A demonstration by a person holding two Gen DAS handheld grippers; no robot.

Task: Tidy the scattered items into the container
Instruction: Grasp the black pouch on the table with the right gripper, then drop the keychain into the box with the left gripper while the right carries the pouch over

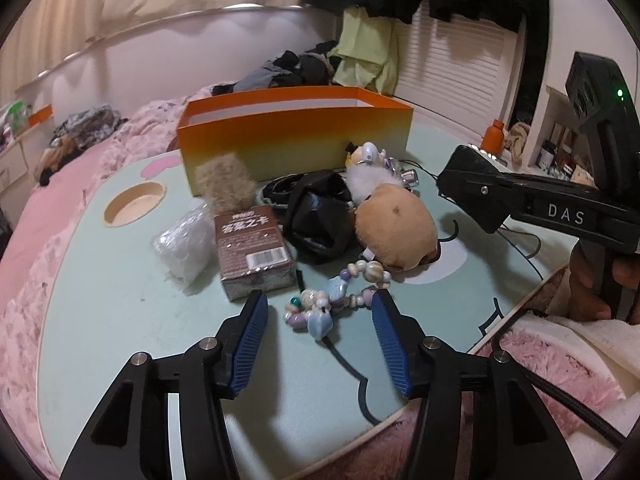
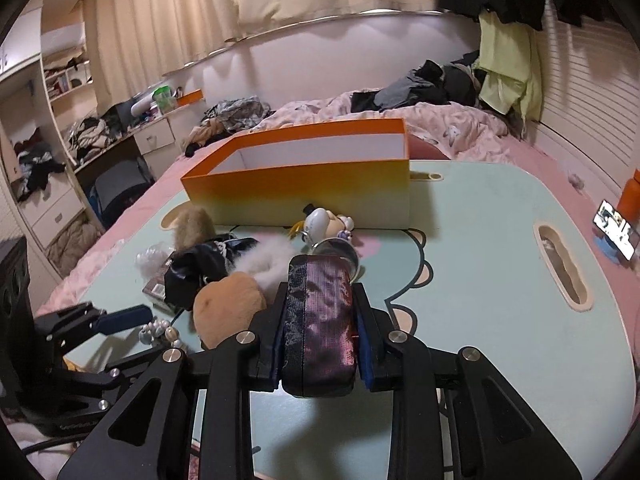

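Clamped in the right claw [image 2: 322, 330], nearest the camera: a shiny purple and black pouch [image 2: 324, 320], squeezed tight between the blue pads, held above the pale green worktop [image 2: 500, 280].

Half open, the left claw [image 1: 320, 312], blue pads on either side of a string of pastel shell beads [image 1: 320, 308], not pressing on it. Beads flat on the worktop, in front of the orange cardboard box [image 1: 296, 136].

Lying between the beads and the orange box:
- a round tan plush toy [image 1: 394, 232], just in front of the box, to the right
- a crumpled black shiny bag [image 1: 316, 216], touching the plush toy on its left
- a brown wrapped packet with a barcode [image 1: 252, 252], left of the black bag
- a clear crinkly plastic bundle [image 1: 184, 240], left of the packet
- a fuzzy beige tuft [image 1: 226, 180], right up against the box's front wall
- a fluffy white charm [image 1: 370, 178] and a small white figure [image 1: 366, 154], close to the box's front wall

Orange box open on top, white inside, standing at the far end of the worktop. Cannot tell whether anything lies inside it.
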